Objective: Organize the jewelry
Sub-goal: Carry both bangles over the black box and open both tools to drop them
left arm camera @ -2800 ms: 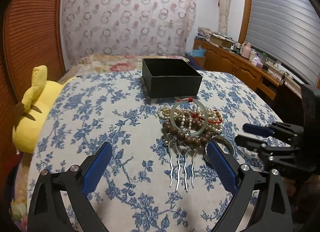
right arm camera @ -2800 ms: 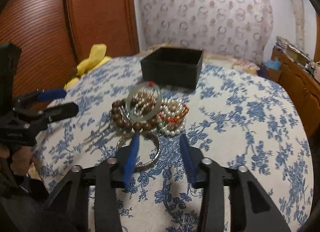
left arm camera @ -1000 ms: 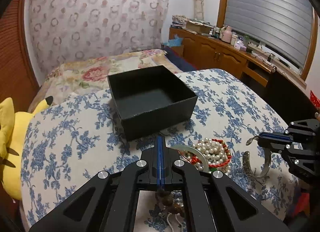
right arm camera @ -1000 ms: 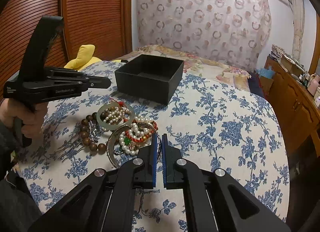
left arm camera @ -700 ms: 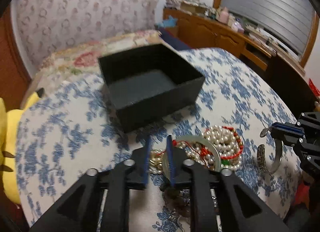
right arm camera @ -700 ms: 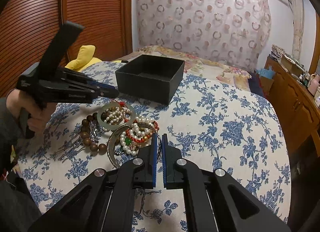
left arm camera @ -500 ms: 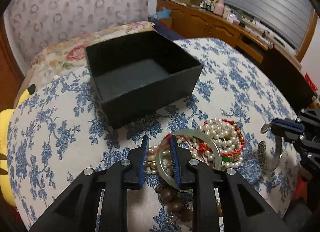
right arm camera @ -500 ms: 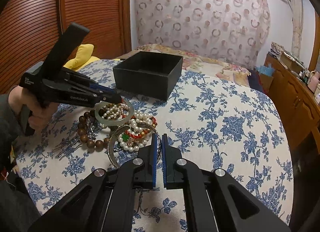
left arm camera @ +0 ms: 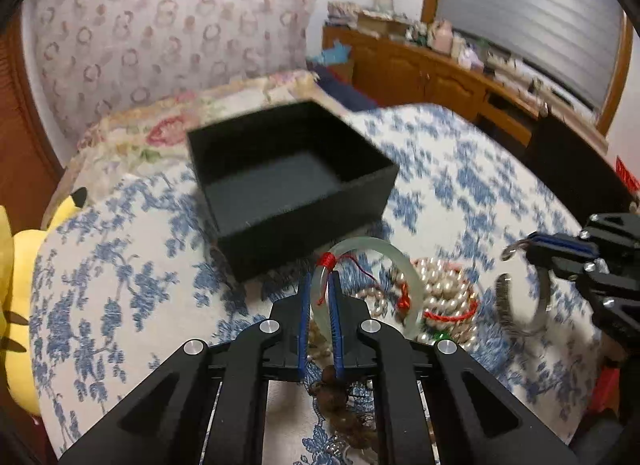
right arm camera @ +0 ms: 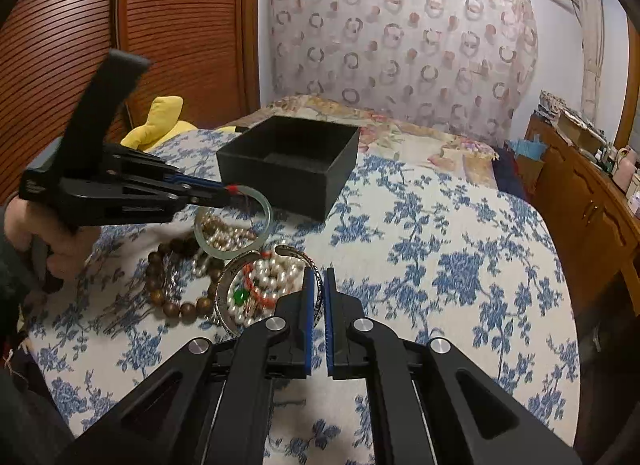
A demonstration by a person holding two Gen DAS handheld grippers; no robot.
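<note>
Half a second back my left claw (left arm camera: 319,285) was straddling the jade bangle (left arm camera: 404,273) flat on the pile; since then it has clenched on the ring's rim beside the red thread knot and raised it, so the bangle now hangs tilted off the fingertips, above the pearls and just in front of the black box (left arm camera: 288,181). From the right wrist view I see the same thing: left claw (right arm camera: 224,189) pinching the bangle (right arm camera: 266,221), which sits over the pearl strands (right arm camera: 224,231).

My right claw (right arm camera: 316,279) is clenched on the silver cuff bracelet (right arm camera: 232,281), gripping its band at the near right side. In the left wrist view that cuff (left arm camera: 508,305) appears lifted off the blue floral surface (left arm camera: 460,185), held by the right claw (left arm camera: 528,247).

Left on the surface are the white pearls with red cord and a green bead (right arm camera: 264,277) and the brown wooden bead bracelet (right arm camera: 176,305). I see nothing inside the open black box (right arm camera: 292,169).
</note>
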